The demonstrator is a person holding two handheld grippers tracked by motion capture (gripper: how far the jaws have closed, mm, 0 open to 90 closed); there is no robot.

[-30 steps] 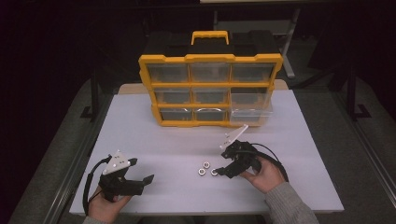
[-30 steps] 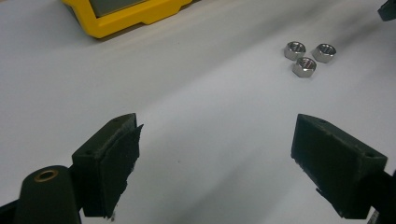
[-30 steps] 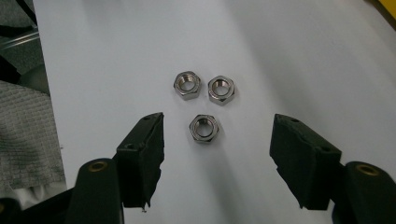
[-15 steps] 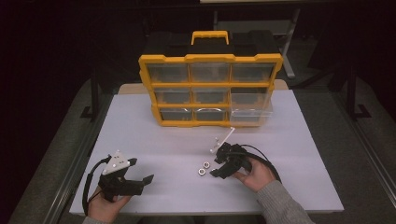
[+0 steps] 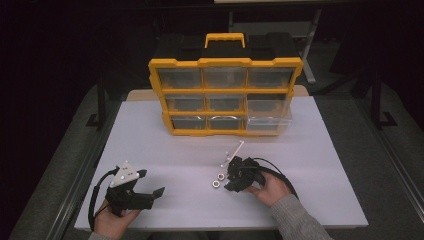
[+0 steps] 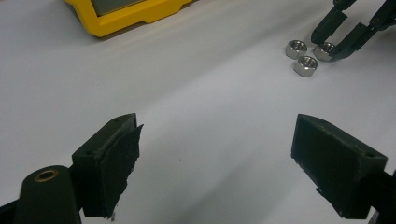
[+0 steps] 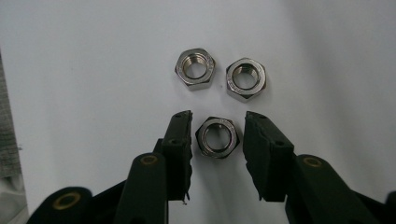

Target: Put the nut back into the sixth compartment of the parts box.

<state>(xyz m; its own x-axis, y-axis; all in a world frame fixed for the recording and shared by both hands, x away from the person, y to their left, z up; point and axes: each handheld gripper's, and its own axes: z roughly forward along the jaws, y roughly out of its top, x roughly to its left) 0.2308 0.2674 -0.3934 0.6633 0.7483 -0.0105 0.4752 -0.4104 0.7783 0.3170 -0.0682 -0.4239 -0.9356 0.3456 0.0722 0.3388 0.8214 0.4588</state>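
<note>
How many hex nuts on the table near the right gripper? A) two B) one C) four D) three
D: the right gripper view shows three hex nuts, one between the right gripper's jaws and two more lying just beyond it on the table.

1. Three hex nuts [image 7: 217, 136]: shiny silver steel.
2. Organiser case [image 5: 225, 97]: yellow frame and handle, black top, clear drawers.
3. Table [image 5: 165, 150]: plain white.
4. Both grippers' jaws: matte black.
5. Right sleeve [image 5: 295, 220]: grey.

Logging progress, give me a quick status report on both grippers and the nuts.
Right gripper closing around nearest nut, pads not yet pressing. Left gripper open, idle. Two other nuts close by.
</note>
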